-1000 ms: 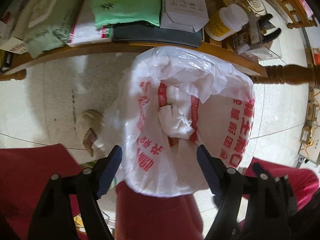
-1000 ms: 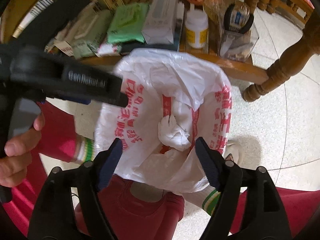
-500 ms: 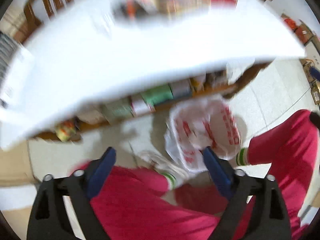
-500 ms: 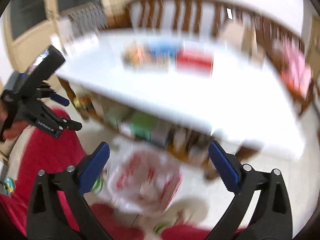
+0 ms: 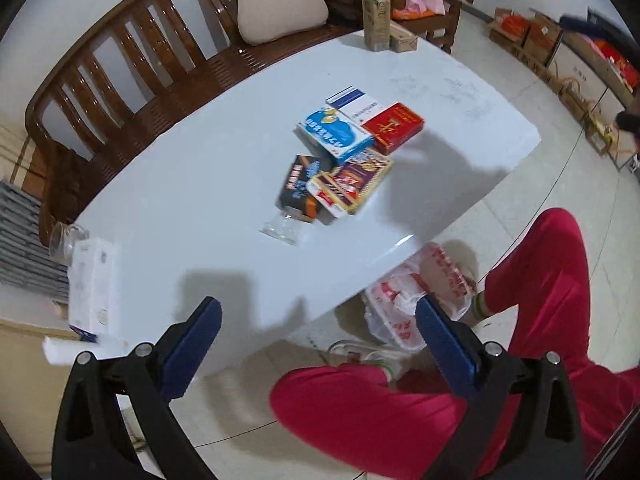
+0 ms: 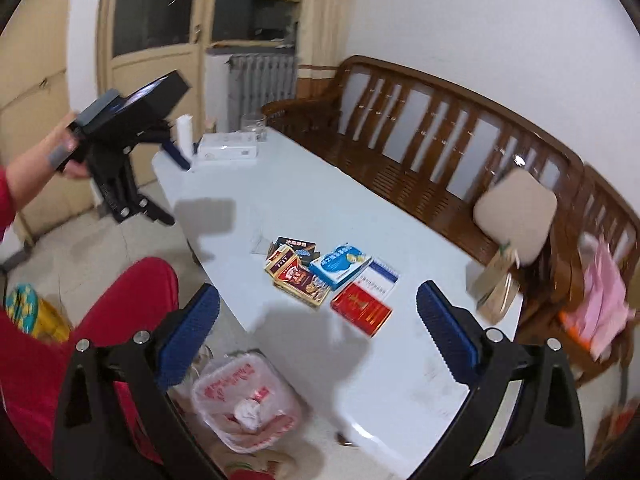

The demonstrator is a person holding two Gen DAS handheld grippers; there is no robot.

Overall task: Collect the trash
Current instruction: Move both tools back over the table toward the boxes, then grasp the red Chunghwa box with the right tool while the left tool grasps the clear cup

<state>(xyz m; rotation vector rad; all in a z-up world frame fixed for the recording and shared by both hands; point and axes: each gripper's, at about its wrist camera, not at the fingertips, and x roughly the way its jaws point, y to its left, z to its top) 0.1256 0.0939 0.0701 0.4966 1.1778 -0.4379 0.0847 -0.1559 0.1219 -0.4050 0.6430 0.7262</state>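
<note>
Both claws up above the counter (image 5: 200, 184), nothing in either. Left claw (image 5: 318, 334): jaws spread wide, having just been opening, empty gap between the blue pads (image 5: 192, 344). Right claw (image 6: 318, 328): jaws also at full spread, just opened, nothing between them. Trash bag (image 6: 244, 400), white plastic with red print, sits on the floor at the counter's near edge, between the person's red-trousered legs (image 5: 380, 412); mouth open, crumpled white paper (image 6: 248, 410) visible inside. In the left wrist view the bag (image 5: 416, 300) is partly tucked under the counter edge, close to a slippered foot. Loose pile of small boxes mid-counter: blue box (image 5: 334, 134) leaning on a white-and-blue box (image 5: 352, 104), red box (image 5: 394, 126) just beside them, dark box (image 5: 300, 184) and a purple-and-gold packet (image 5: 352, 182) overlapping, clear plastic wrapper (image 5: 282, 230) just beside the dark box. Far corner: upright carton (image 5: 376, 20) with a small box next to it. Opposite end: tissue box (image 6: 228, 148), glass jar (image 6: 254, 126), white roll (image 6: 184, 134). Wooden bench (image 6: 420, 148) runs along the far side of the counter, beige cushion (image 6: 516, 214) on it, pink fabric at its end. In the right wrist view the person's left hand (image 6: 66, 152) holds the left claw out over the counter's end.
</note>
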